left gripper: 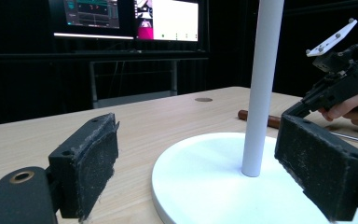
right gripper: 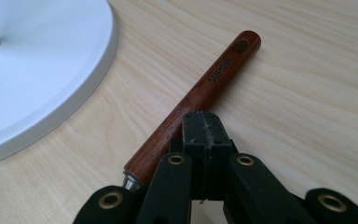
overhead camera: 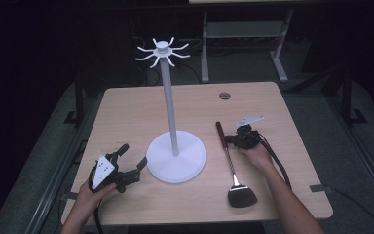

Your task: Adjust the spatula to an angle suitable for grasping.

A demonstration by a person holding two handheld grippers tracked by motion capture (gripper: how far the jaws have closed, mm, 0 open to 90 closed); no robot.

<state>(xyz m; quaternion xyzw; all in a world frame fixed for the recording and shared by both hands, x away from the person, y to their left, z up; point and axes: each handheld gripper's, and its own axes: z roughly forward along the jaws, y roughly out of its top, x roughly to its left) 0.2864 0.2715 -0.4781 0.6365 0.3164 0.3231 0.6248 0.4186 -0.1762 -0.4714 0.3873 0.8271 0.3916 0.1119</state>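
High view: the spatula [overhead camera: 231, 163] lies flat on the table [overhead camera: 126, 105], just right of the white stand [overhead camera: 175, 156], and the right gripper [overhead camera: 233, 139] sits at its wooden handle. The left gripper [overhead camera: 129, 158] waits by the stand's base. Left gripper view: its 2 jaws stand wide apart, nothing between them. Right gripper view: jaws pressed together, resting over the wooden handle [right gripper: 200, 95], not clamping it.
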